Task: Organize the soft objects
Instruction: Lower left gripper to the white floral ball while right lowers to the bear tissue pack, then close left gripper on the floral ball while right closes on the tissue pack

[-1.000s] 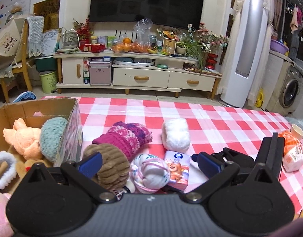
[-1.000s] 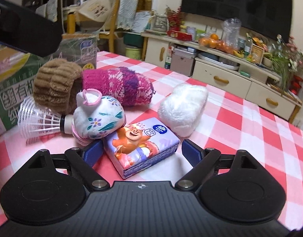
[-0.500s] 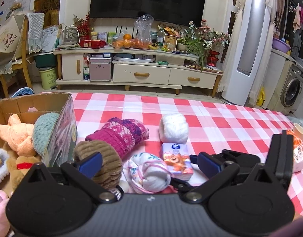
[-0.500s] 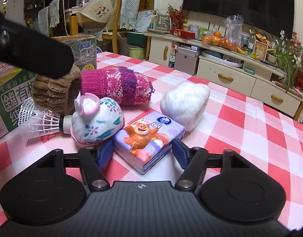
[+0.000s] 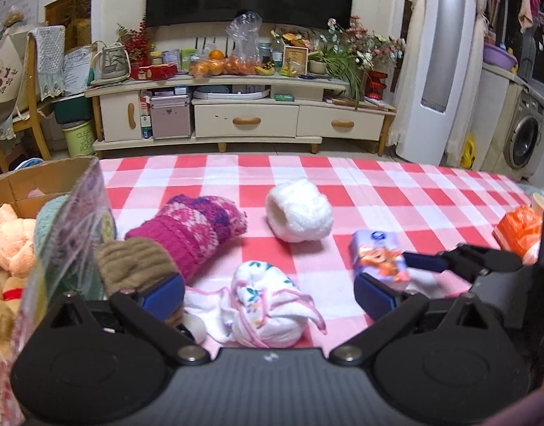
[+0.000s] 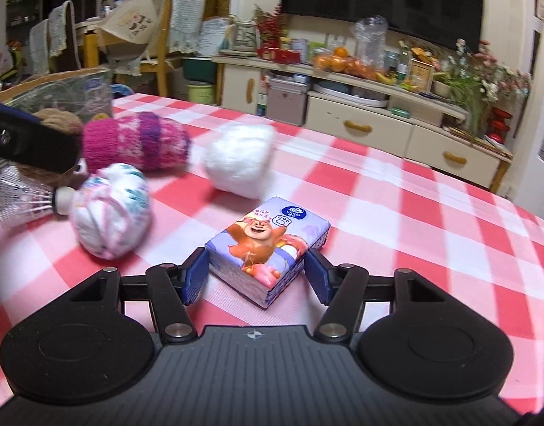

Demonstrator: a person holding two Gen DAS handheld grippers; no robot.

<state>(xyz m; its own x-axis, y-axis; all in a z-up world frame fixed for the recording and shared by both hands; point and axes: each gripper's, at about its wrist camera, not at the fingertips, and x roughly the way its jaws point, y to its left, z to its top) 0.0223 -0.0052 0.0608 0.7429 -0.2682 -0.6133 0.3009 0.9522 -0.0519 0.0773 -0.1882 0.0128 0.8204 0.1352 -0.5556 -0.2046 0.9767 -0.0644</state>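
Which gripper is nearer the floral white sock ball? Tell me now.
Left. The left gripper is open right over the floral sock ball, which lies between its fingers. The right gripper is shut on the tissue pack, off to the ball's right.

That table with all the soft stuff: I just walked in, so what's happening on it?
A person with two handheld grippers is sorting soft things into a cardboard box. The right gripper is closed on a tissue pack. The left gripper is open, with a floral sock bundle lying between its fingers. A magenta knit piece and a white fluffy roll wait on the checked cloth.
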